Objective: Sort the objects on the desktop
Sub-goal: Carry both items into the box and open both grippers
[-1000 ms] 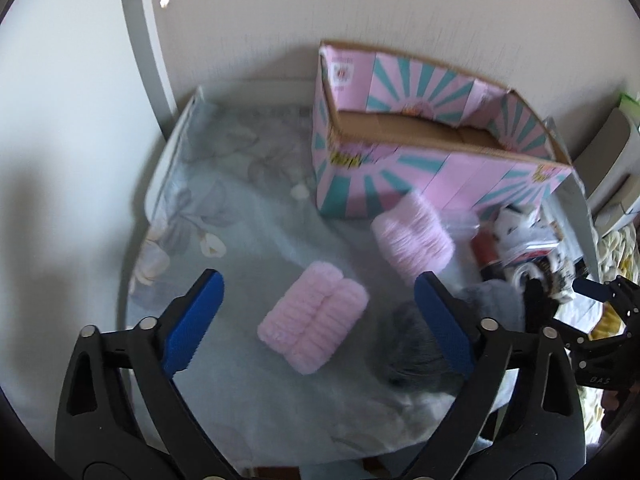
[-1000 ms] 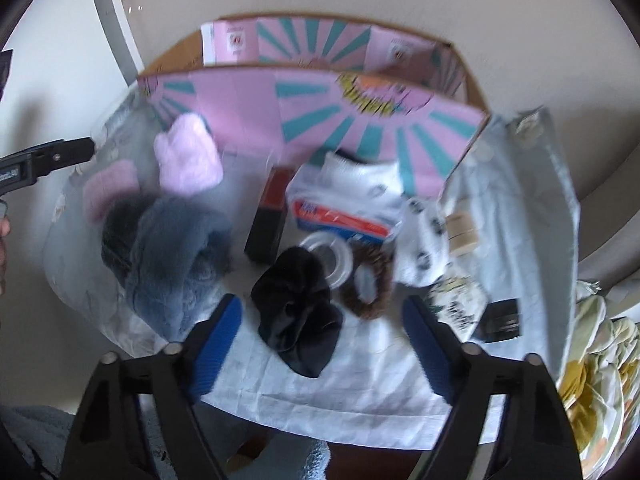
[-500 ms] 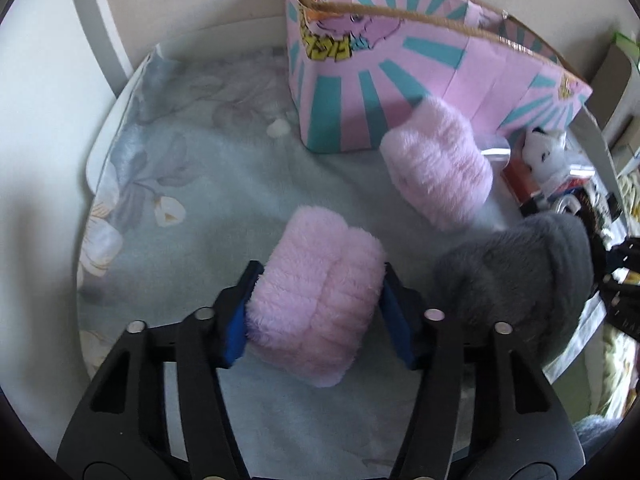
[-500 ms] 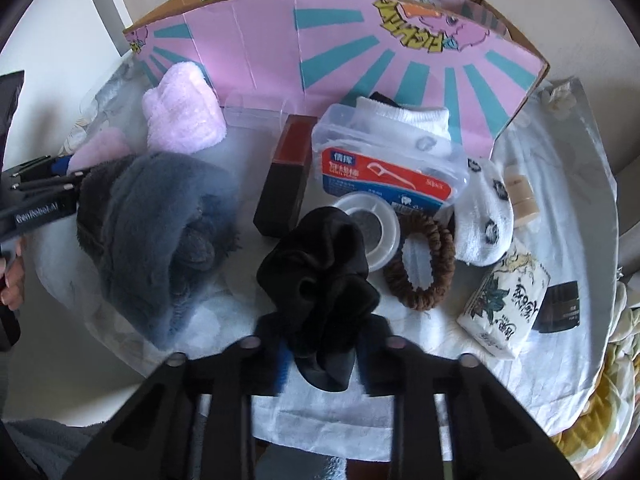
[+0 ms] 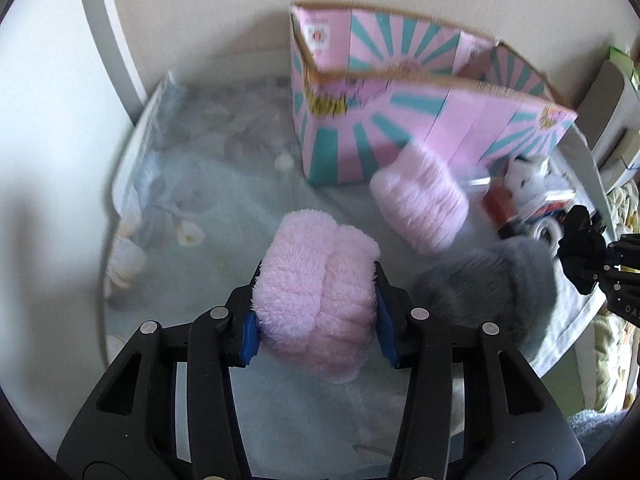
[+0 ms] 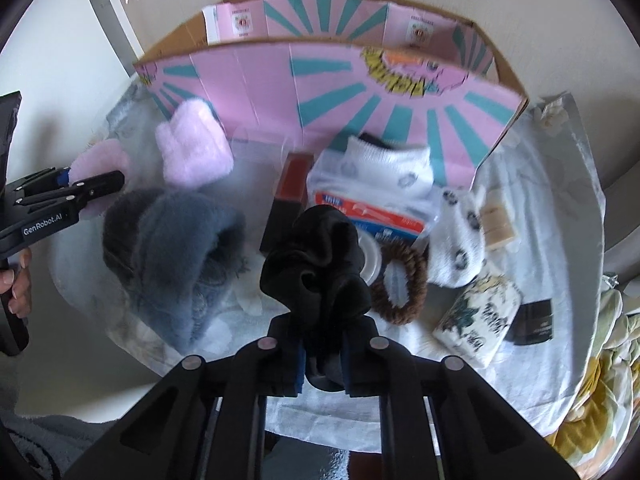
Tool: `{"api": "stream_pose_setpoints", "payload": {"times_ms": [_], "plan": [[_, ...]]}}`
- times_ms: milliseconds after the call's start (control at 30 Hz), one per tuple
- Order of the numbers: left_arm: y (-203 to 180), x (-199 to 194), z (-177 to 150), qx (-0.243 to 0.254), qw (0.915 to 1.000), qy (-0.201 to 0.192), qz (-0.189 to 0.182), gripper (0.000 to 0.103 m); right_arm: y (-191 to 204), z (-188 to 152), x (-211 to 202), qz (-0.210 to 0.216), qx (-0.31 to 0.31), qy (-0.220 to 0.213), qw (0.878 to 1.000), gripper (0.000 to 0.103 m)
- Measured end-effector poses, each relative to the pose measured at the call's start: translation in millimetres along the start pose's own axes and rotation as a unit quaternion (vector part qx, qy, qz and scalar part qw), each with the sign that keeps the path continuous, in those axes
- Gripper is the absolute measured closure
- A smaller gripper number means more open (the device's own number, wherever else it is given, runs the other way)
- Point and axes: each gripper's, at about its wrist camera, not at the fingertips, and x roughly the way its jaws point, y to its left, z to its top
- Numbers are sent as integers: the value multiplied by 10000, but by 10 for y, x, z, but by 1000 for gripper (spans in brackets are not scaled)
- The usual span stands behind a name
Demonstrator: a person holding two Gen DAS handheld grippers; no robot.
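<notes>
My left gripper (image 5: 316, 312) has a pink fluffy roll (image 5: 316, 292) between its blue pads (image 5: 249, 334), and the jaws are closing in on it, pressing its plush sides. The roll sits over the pale floral cloth (image 5: 208, 184) that covers the table. A second pink fluffy piece (image 5: 420, 204) lies further ahead, just in front of the pink and teal cardboard box (image 5: 400, 120), and a grey furry item (image 5: 492, 280) lies to the right of my roll.

My right gripper (image 6: 323, 364) is clamped tight on a black scrunchie (image 6: 316, 264), pinching its lower folds while the rest bunches up above the pads. Around it (the clutter is thick here) I see a brown hair tie (image 6: 400, 288), a roll of clear tape partly hidden behind the scrunchie, a floss-pick box (image 6: 372, 212), white patterned socks (image 6: 384, 168), a tissue pack (image 6: 478, 320) and a small black packet (image 6: 534, 322). The box stands open behind them all.
</notes>
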Motion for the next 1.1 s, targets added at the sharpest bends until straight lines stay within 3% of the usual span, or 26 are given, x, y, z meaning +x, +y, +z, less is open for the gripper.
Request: {"api": "stream_pose_setpoints", "payload": {"times_ms": [267, 433, 600, 833, 1100], "plan": [[-111, -447, 364, 79, 9989, -450, 94, 60, -50, 187, -398, 0, -30, -517, 9987, 90], [-246, -714, 610, 231, 9977, -632, -10, 60, -125, 578, -446, -13, -66, -816, 9966, 90], [-363, -913, 857, 278, 9958, -840, -224, 60, -222, 764, -670, -112, -158, -1007, 9947, 90], [-580, -1078, 1252, 531, 9913, -1142, -394, 60, -354, 1095, -837, -172, -320, -1127, 9930, 90], [-826, -937, 1722, 693, 9895, -1129, -569, 60, -534, 1628, -719, -124, -319, -953, 9949, 90]]}}
